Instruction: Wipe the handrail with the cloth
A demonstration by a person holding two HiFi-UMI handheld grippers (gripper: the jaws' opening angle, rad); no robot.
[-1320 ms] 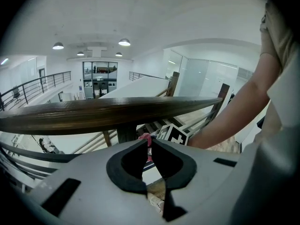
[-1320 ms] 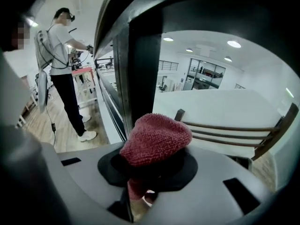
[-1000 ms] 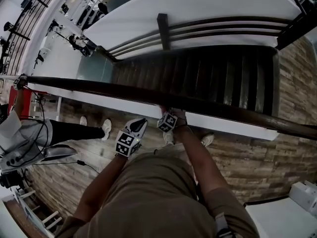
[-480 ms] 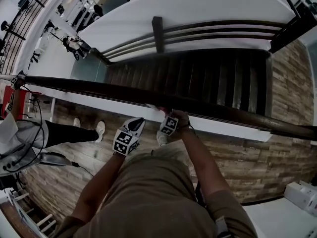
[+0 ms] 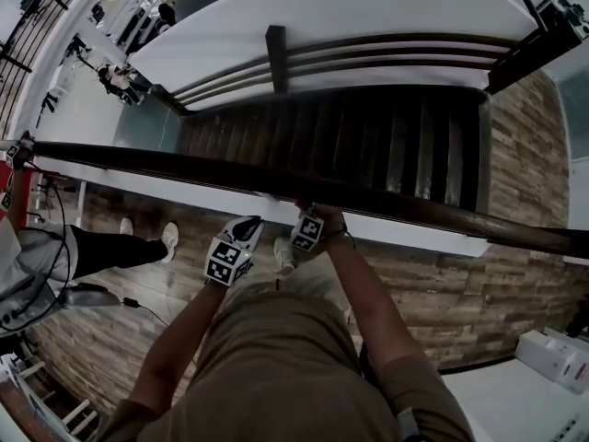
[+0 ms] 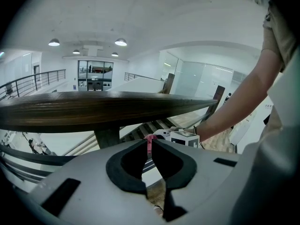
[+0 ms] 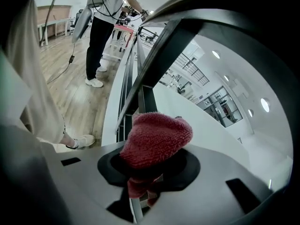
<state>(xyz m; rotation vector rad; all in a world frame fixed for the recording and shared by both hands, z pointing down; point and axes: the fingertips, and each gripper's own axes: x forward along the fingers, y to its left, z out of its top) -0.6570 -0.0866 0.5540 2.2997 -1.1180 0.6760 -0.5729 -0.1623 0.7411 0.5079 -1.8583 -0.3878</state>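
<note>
The dark handrail (image 5: 166, 164) runs left to right — bare length either side. Right tongs (image 7: 147, 172) grip the red cloth (image 7: 157, 137) at it; left tongs (image 6: 150, 146) closed, empty — just below.

We stand on an upper landing in a large, open, multi-level building, of the office or institutional sort. A long dark polished wooden handrail (image 5: 184, 166) edges the landing, and beyond it a flight of dark wooden stairs (image 5: 368, 141) drops to a lower level. Underfoot is pale brown wood-plank flooring (image 5: 460, 293). Around us we see a smooth white curved wall (image 5: 350, 7), round recessed ceiling lights (image 6: 121, 42), tall frosted glass panels (image 6: 201, 78) and black metal gallery railings (image 6: 33, 81) (a mezzanine across the void). Far below, a small group of people (image 5: 115, 79) stands among gear too small to make out.
</note>
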